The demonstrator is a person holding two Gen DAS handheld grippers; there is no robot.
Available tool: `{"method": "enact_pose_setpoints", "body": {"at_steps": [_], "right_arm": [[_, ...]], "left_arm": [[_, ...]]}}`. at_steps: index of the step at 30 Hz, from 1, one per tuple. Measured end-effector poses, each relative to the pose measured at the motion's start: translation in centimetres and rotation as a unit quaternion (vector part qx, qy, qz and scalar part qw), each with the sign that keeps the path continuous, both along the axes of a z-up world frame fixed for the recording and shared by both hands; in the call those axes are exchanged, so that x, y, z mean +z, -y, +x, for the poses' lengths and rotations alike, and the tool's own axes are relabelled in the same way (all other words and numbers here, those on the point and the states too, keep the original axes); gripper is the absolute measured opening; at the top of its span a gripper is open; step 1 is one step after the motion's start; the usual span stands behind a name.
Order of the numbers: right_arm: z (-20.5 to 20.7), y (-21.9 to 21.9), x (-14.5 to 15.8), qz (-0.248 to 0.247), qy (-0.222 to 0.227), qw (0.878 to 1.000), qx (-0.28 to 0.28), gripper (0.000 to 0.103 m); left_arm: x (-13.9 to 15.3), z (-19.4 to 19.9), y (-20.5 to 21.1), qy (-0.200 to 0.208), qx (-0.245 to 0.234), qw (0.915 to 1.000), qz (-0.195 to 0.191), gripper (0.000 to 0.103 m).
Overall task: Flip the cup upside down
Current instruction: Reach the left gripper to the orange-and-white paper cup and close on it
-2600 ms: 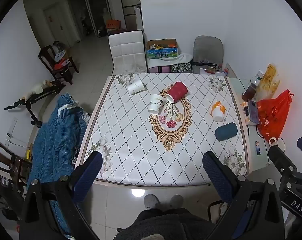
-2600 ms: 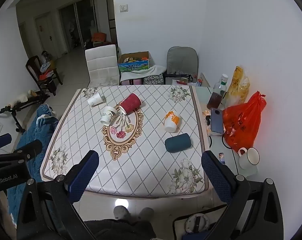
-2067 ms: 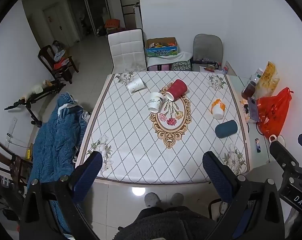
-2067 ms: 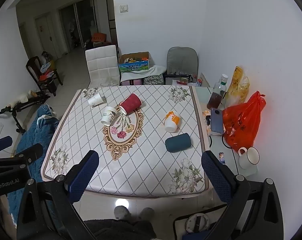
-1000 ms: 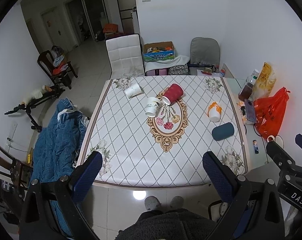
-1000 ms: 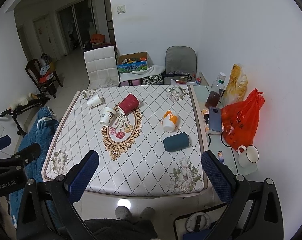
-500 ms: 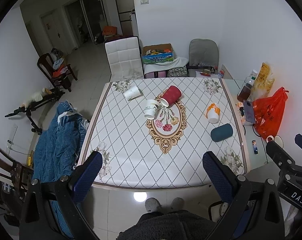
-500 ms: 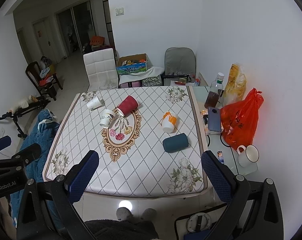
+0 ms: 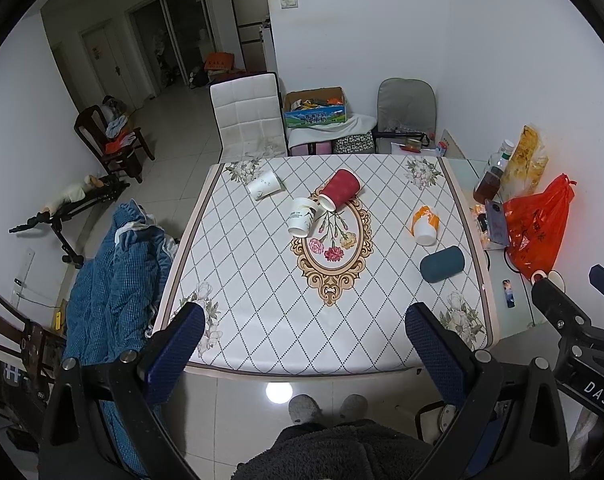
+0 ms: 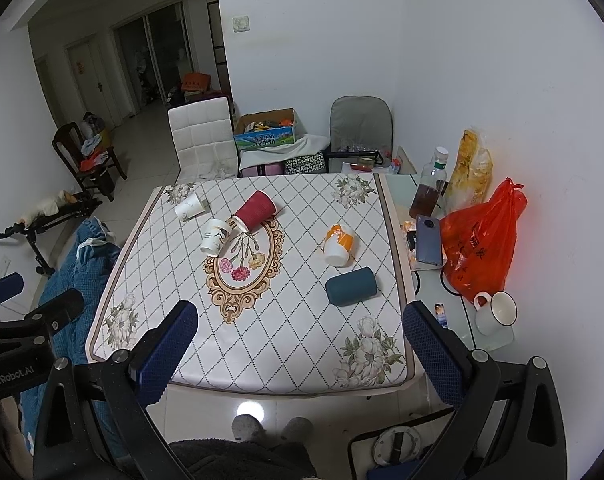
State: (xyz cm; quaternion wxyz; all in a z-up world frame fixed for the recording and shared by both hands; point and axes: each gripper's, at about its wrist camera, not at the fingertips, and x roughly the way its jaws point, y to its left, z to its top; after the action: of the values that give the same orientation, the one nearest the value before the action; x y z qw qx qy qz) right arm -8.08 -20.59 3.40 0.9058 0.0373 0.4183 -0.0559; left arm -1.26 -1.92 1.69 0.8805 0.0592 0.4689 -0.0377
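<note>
Several cups lie on their sides on the patterned table (image 9: 262, 300): a red cup (image 9: 339, 189), a white printed cup (image 9: 302, 217) touching its mouth, a white cup (image 9: 264, 185) at the far left, an orange-and-white cup (image 9: 424, 223) and a dark teal cup (image 9: 441, 264) at the right. In the right wrist view they are the red cup (image 10: 255, 207), the printed cup (image 10: 214, 238), the white cup (image 10: 189, 205), the orange cup (image 10: 337, 244) and the teal cup (image 10: 351, 285). My left gripper (image 9: 305, 332) and right gripper (image 10: 300, 330) are open and empty, high above the table's near edge.
A white chair (image 9: 246, 118) and a grey chair (image 9: 406, 110) stand behind the table, with a cardboard box (image 9: 314, 110) between them. A side shelf at the right holds a bottle (image 10: 429, 190), a phone (image 10: 428, 240), a red bag (image 10: 481, 244) and a white mug (image 10: 495, 312). A blue blanket (image 9: 114, 276) lies at the left.
Both grippers have risen and drawn back a little, so the table looks smaller and lower in both views. Both stay open. The cups have not moved.
</note>
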Motion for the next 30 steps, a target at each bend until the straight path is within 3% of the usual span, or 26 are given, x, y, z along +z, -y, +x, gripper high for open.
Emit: {"method": "enact_pose_setpoints", "body": {"at_steps": [18, 25, 30], "right_arm": [[0.2, -0.1, 0.4, 0.011, -0.003, 1.0, 0.007, 0.103], [1.5, 1.7, -2.4, 0.022, -0.033, 0.999, -0.003, 0.103], [3.1, 4.4, -6.8, 0.034, -0.078, 0.996, -0.026, 0.103]], "left_arm": [[-0.3, -0.1, 0.5, -0.006, 0.006, 1.0, -0.002, 0.103], [-3.2, 1.7, 1.7, -0.023, 0.033, 0.9991, 0.016, 0.103], [-6.4, 3.5, 3.1, -0.049, 0.038, 0.9975, 0.035, 0.103]]}}
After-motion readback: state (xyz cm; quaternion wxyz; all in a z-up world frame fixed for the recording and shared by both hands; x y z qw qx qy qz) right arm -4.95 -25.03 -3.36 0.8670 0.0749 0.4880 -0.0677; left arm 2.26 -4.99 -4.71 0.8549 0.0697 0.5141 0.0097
